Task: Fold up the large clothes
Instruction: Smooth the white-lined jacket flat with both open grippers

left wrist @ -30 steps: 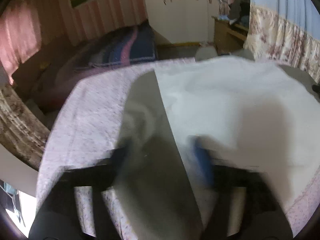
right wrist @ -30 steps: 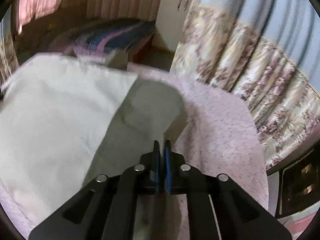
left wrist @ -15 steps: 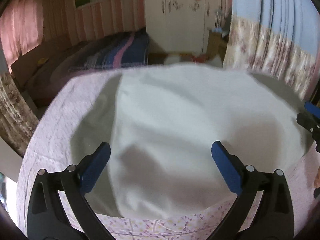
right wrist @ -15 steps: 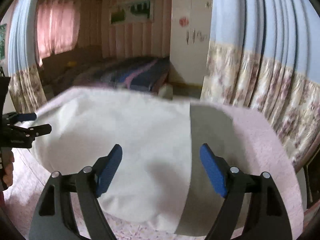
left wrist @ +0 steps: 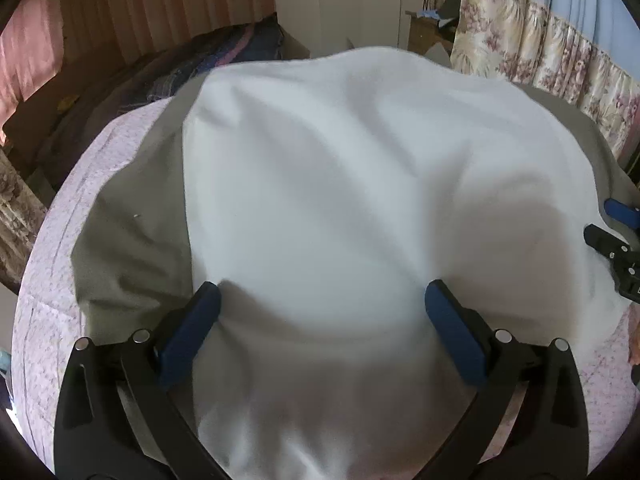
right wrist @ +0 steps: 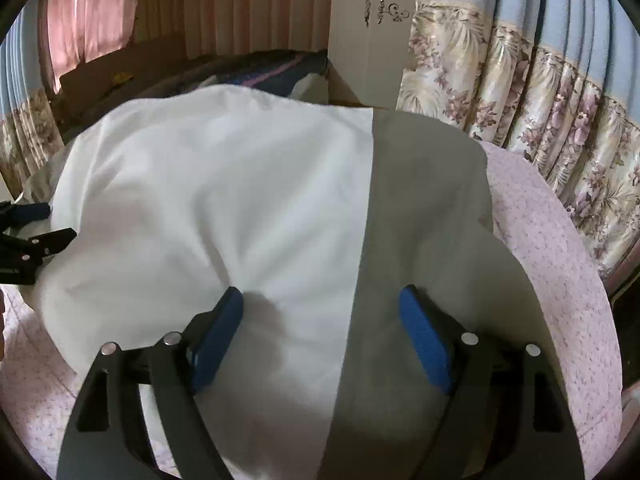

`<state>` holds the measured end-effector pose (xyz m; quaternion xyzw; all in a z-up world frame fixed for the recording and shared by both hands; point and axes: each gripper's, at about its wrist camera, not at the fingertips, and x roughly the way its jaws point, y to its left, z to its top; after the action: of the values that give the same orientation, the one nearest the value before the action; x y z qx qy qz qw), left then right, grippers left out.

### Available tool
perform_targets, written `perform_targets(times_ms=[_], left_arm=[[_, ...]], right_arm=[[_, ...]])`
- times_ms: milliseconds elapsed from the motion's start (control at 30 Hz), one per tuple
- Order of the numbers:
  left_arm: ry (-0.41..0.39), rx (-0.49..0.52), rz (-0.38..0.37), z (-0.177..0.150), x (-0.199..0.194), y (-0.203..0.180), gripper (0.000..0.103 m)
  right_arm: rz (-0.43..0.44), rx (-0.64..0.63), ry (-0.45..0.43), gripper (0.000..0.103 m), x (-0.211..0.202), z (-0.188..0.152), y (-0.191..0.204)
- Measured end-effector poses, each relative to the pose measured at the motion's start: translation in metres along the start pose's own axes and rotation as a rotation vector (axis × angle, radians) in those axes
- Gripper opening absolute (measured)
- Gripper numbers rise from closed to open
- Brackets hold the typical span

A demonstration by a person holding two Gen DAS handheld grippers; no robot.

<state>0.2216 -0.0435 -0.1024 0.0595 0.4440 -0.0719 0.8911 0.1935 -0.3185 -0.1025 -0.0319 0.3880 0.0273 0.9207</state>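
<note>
A large white garment with grey side panels [left wrist: 340, 184] lies spread on the pink flowered table cover [left wrist: 52, 264]; it also fills the right wrist view [right wrist: 224, 200]. My left gripper [left wrist: 322, 304] is open and empty, low over the garment's near left part, its blue pads apart. My right gripper [right wrist: 322, 312] is open and empty over the seam between white cloth and the grey panel [right wrist: 424, 216]. Each gripper shows at the edge of the other's view: the right one in the left wrist view [left wrist: 616, 236], the left one in the right wrist view [right wrist: 28, 228].
Flowered curtains [right wrist: 520, 92] hang close on the right. A bed with a striped blanket [left wrist: 224, 52] lies beyond the table. A white wardrobe [left wrist: 352, 0] stands at the back. The table cover's edge [right wrist: 576, 280] curves off to the right.
One second ago both grippers were shut on the garment and held it up. They have let go and opened, and the garment now lies flat under them.
</note>
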Motion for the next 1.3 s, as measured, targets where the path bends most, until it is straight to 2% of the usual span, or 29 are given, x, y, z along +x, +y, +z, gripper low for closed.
perform_targets(times_ms=[167, 400, 533, 667, 800, 933, 1067, 1167, 1300], left_arm=[[0.0, -0.007, 0.002, 0.003, -0.006, 0.002, 0.1], [-0.053, -0.004, 0.064, -0.007, -0.046, 0.002, 0.1], [-0.101, -0.057, 0.1, -0.023, -0.068, 0.021, 0.1], [-0.033, -0.095, 0.102, -0.031, -0.046, 0.037, 0.1], [-0.026, -0.096, 0.097, -0.032, -0.036, 0.037, 0.1], [-0.008, -0.12, 0.055, -0.032, -0.028, 0.043, 0.1], [-0.001, -0.121, 0.058, -0.033, -0.024, 0.04, 0.1], [-0.005, -0.126, 0.08, -0.031, -0.029, 0.037, 0.1], [-0.035, -0.13, 0.104, -0.029, -0.05, 0.034, 0.1]], right_arm=[[0.003, 0.007, -0.003, 0.082, -0.01, 0.001, 0.001], [-0.008, 0.031, -0.13, 0.083, -0.064, -0.008, -0.005], [-0.032, 0.056, -0.094, 0.083, -0.069, -0.019, -0.018], [-0.007, 0.103, -0.045, 0.083, -0.055, -0.028, -0.031], [-0.025, 0.075, -0.016, 0.084, -0.043, -0.029, -0.027], [0.009, 0.115, 0.004, 0.085, -0.035, -0.033, -0.035], [0.015, 0.115, 0.009, 0.085, -0.033, -0.035, -0.034], [0.018, 0.133, -0.019, 0.085, -0.043, -0.034, -0.036], [0.059, 0.226, -0.107, 0.09, -0.073, -0.039, -0.051]])
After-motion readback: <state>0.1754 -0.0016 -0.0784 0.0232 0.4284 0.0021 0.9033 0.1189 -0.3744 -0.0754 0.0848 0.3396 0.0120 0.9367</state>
